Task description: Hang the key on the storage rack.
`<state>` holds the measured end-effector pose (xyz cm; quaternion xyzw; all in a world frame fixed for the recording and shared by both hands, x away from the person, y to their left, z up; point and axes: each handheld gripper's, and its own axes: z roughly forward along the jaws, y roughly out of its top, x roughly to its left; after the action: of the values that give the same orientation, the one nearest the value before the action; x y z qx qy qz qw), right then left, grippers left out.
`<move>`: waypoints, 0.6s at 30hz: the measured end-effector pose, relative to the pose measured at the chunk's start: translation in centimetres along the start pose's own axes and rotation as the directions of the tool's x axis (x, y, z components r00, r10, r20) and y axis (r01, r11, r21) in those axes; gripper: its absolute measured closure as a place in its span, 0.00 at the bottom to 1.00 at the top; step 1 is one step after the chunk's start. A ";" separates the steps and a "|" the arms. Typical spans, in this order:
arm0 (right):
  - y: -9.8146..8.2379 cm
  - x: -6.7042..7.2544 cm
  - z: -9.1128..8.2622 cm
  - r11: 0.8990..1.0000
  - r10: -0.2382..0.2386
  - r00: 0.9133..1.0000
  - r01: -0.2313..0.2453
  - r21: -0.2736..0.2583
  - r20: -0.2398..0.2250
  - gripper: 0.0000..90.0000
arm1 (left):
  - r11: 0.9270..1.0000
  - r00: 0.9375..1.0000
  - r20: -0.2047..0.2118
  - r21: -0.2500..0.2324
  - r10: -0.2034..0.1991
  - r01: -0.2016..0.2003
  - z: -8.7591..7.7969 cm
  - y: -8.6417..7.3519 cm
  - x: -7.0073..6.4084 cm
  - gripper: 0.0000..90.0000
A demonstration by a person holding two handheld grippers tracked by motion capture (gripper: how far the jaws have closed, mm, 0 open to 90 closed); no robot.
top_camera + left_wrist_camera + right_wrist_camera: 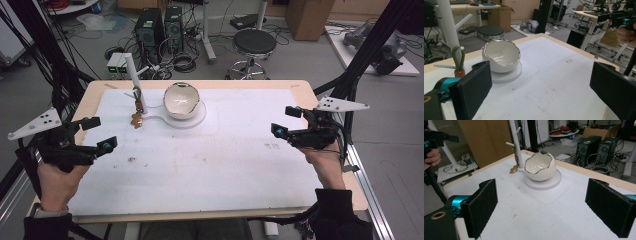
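High view is giving me the white mat (pixel 200 165) lying wide and bare between my two hands, with the wooden table (pixel 300 90) showing as a thin border round it. I am seeing the egg-shaped bowl (pixel 182 100) sitting on its round white base (pixel 197 120) toward the far left of the mat, just beside the white branched stand (pixel 135 80) (something small and gold is lying at its foot). I am holding the left gripper (pixel 95 135) over the mat's left edge, jaws spread wide with nothing between them, forearm coming in from the near corner. I am holding the right gripper (pixel 286 121) over the right edge, jaws likewise parted and empty, pointing inward. Both are staying well apart from the bowl.
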<state>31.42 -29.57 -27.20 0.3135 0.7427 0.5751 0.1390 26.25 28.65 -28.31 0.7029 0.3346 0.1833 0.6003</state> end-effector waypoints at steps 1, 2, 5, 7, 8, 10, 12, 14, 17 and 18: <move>-0.2 -0.1 -0.3 1.000 0.002 1.000 -0.002 -0.001 0.002 0.11 | 1.000 1.000 -0.001 -0.001 -0.003 0.003 0.0 0.0 0.0 0.05; -0.4 -0.1 -0.6 1.000 0.006 1.000 -0.006 -0.006 0.017 0.11 | 1.000 1.000 -0.002 -0.003 -0.003 0.003 0.0 0.0 0.0 0.05; -1.2 -0.5 -1.5 0.999 0.020 0.999 -0.018 -0.038 0.037 0.11 | 1.000 1.000 -0.002 -0.006 -0.003 0.003 0.0 0.0 0.1 0.05; -1.7 -0.8 -2.1 0.998 0.041 0.998 -0.039 -0.050 0.037 0.11 | 1.000 1.000 -0.002 -0.006 -0.002 0.002 -0.1 0.0 0.1 0.05; -1.9 -0.9 -2.3 0.998 0.046 0.998 -0.044 -0.051 0.036 0.11 | 1.000 1.000 -0.002 -0.006 -0.004 0.004 -0.1 0.0 0.1 0.05; -2.3 -1.2 -2.8 0.997 0.059 0.998 -0.057 -0.054 0.037 0.11 | 1.000 1.000 -0.002 -0.004 -0.004 0.004 0.0 0.0 0.1 0.05; -2.7 -1.3 -3.1 0.997 0.063 0.998 -0.062 -0.055 0.023 0.11 | 1.000 1.000 -0.003 -0.001 -0.006 0.006 0.1 -0.1 0.1 0.05; -2.9 -1.3 -3.4 0.997 0.057 0.998 -0.056 -0.058 0.020 0.11 | 1.000 1.000 0.002 -0.001 -0.006 0.006 0.2 -0.1 0.0 0.05; -3.2 -1.2 -3.7 0.997 0.056 0.998 -0.055 -0.060 0.010 0.11 | 1.000 1.000 0.008 -0.003 -0.006 0.006 0.3 -0.1 -0.2 0.05; -3.2 -1.2 -3.8 0.997 0.054 0.999 -0.053 -0.054 0.008 0.11 | 1.000 1.000 0.009 0.002 -0.003 0.003 0.4 -0.1 -0.2 0.05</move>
<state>29.22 -33.70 -29.29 0.3323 0.7177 0.5968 0.1356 26.34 28.23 -28.46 0.7037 0.3331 0.1790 0.6015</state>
